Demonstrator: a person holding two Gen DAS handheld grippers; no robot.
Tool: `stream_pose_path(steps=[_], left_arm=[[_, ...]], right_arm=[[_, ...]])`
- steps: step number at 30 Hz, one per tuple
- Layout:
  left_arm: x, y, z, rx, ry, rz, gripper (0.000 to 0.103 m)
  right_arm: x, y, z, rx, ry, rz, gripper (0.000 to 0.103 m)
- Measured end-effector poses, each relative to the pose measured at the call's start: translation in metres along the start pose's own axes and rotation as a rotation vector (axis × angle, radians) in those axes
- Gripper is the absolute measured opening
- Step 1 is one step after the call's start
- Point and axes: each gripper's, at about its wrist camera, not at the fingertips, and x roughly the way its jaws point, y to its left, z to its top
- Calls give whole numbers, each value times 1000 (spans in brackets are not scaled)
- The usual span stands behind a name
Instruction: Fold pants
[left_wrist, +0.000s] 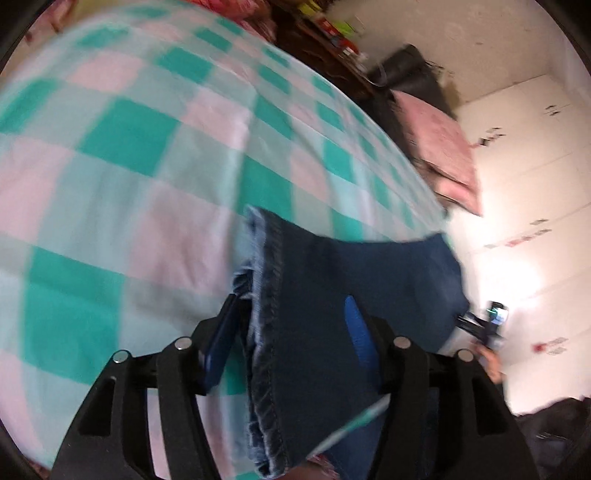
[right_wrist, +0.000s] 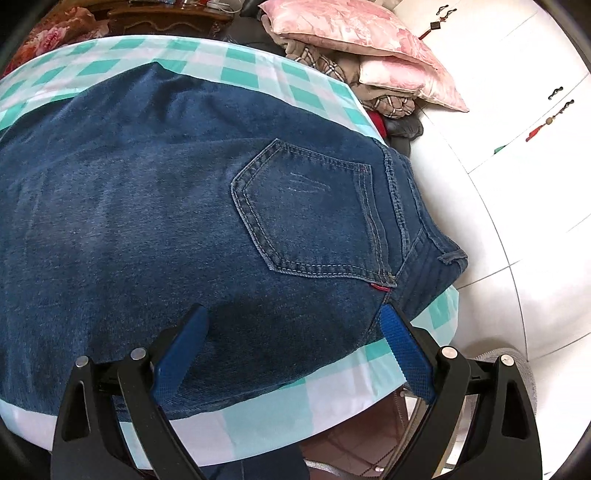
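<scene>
Dark blue jeans (right_wrist: 155, 206) lie on a green, pink and white checked sheet (right_wrist: 236, 70), back pocket (right_wrist: 310, 210) up, waistband (right_wrist: 424, 236) at the right edge. My right gripper (right_wrist: 293, 328) is open just above the seat of the jeans, a finger on each side of the fabric, gripping nothing. In the left wrist view my left gripper (left_wrist: 291, 325) holds the frayed leg hem of the jeans (left_wrist: 295, 332) between its blue pads and lifts it above the sheet (left_wrist: 129, 166). The right gripper also shows in the left wrist view (left_wrist: 487, 325), small, at the right.
Pink pillows (right_wrist: 373, 40) and folded clothes (right_wrist: 332, 70) are stacked past the far right corner of the bed. A white tiled floor (right_wrist: 517, 221) lies to the right. Dark wooden furniture (right_wrist: 162, 18) stands behind the bed.
</scene>
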Motion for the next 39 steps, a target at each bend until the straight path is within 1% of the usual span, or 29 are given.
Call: stream_pose_path(steps=[1,3,4,5,6,7,10,14,15,17,18,21,22,24,26,27,29,30,32,33,34,36,38,39], left_arm=[[5,-1,0,23,24,-13,49],[12,-3,0,34,51,-48,46],[16,-3,0,37,64,-66,36],[21,-4,-1,47,82,-82,30],[23,-3,-1,54,89,-91,19],[24,-3,-1,48,84,-105,16],[17,-3,0,40,44,-172,16],[5,-16,2,27,7,-183,14],[2,-22,2,18,-6,-193,12],[-5,-40,6,-20,-45,-233,11],[-6,-49,7,-21,-52,-244,11],[4,-93,17,-18,-57,-281,11],[14,-116,20,-1,-46,-288,11],[32,-150,24,9,-32,-320,11],[62,-197,25,52,3,-347,11],[76,-215,24,63,21,-361,11],[117,-263,21,96,60,-397,11],[134,-279,20,104,75,-400,11],[186,-324,11,143,100,-395,11],[205,-336,6,140,119,-415,11],[236,-352,-1,139,147,-439,11],[284,-372,-14,138,167,-418,11],[320,-383,-24,117,192,-428,11],[340,-390,-29,113,195,-406,11]], right_arm=[[0,1,0,0,2,-4,89],[0,2,1,4,5,-13,89],[0,3,1,2,7,-22,89],[0,5,2,0,8,-31,89],[1,6,3,-2,11,-41,89],[-1,9,4,-5,11,-47,89],[-1,10,4,-6,17,-57,89],[0,7,6,-10,19,-57,89],[-1,6,7,-7,15,-59,89],[-4,6,9,-1,9,-66,89],[-5,4,10,2,5,-69,89],[-9,-6,13,18,-16,-82,89],[-11,-12,14,29,-23,-80,89],[-14,-21,14,47,-32,-79,89],[-17,-33,13,69,-41,-80,89],[-18,-40,12,83,-43,-80,89],[-18,-52,10,107,-45,-78,89],[-17,-60,9,123,-43,-75,89],[-16,-72,8,149,-41,-67,89],[-14,-77,7,159,-40,-63,89],[-12,-83,7,171,-37,-57,89],[-6,-91,7,195,-29,-44,89],[0,-98,5,208,-25,-34,89],[4,-100,5,209,-20,-33,89]])
